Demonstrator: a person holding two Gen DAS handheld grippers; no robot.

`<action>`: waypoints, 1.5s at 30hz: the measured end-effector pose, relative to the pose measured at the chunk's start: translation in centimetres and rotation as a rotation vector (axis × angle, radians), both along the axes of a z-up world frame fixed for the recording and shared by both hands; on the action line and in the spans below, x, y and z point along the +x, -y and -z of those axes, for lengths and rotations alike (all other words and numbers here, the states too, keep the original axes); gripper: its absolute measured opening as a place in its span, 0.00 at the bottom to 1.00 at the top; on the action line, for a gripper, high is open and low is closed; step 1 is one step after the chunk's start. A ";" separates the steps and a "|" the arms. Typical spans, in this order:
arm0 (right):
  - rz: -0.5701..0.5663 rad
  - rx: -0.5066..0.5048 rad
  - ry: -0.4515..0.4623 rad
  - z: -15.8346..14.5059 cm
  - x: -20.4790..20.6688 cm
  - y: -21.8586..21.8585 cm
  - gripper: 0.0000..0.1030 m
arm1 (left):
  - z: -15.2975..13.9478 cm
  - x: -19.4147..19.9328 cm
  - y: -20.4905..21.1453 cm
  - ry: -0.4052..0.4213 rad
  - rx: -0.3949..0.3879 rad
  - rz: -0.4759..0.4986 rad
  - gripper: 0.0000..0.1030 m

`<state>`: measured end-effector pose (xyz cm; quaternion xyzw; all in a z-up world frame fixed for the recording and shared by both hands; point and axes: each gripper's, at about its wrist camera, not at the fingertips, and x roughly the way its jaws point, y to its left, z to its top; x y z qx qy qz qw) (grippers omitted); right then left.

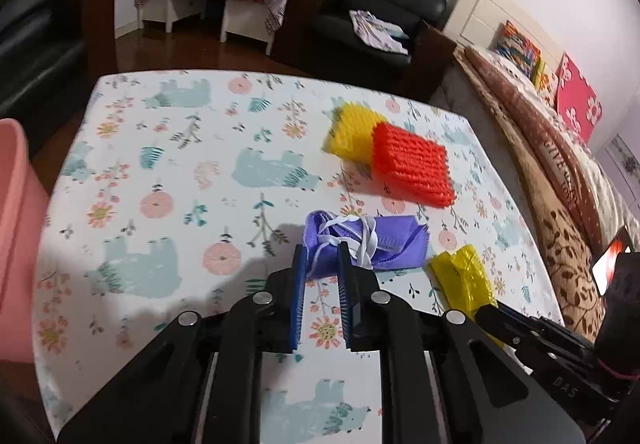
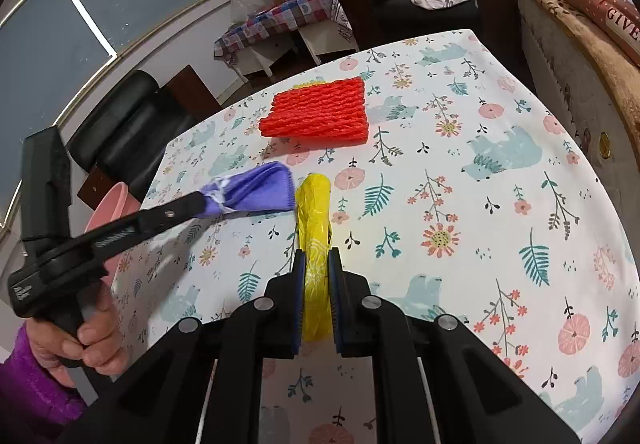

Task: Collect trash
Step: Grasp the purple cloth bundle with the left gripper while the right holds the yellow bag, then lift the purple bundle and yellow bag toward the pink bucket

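Note:
A purple face mask (image 1: 384, 244) with white straps lies on the floral tablecloth. My left gripper (image 1: 320, 256) is shut on its near left end; in the right wrist view the mask (image 2: 256, 189) is pinched at its tip. My right gripper (image 2: 316, 264) is shut on a crumpled yellow plastic bag (image 2: 314, 211), which also shows in the left wrist view (image 1: 464, 280) at the right. A red foam fruit net (image 1: 412, 167) overlaps a yellow foam net (image 1: 352, 131) farther back; the red net also shows in the right wrist view (image 2: 320, 113).
A pink bin (image 1: 16, 240) stands off the table's left edge; its rim also shows in the right wrist view (image 2: 110, 207). Black armchairs (image 1: 376, 19) stand beyond the table, and a bed (image 1: 560, 147) runs along the right side.

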<state>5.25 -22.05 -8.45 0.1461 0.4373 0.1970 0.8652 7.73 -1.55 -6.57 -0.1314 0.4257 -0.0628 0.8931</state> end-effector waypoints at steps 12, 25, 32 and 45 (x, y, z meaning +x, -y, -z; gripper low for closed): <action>0.006 -0.040 0.020 -0.4 -0.2 -0.5 0.10 | -3.9 -3.6 -3.0 0.097 0.047 -0.093 0.10; -0.053 -0.031 0.092 -3.3 -0.1 -3.0 0.10 | -6.9 -6.9 -5.4 0.197 0.120 -0.157 0.09; -0.069 -0.022 0.096 -3.7 -0.3 -3.6 0.10 | -6.9 -7.3 -6.8 0.182 0.135 -0.111 0.09; -0.080 -0.019 0.051 -2.5 0.0 -4.2 0.10 | -1.7 -3.1 -10.2 0.002 0.033 -0.094 0.44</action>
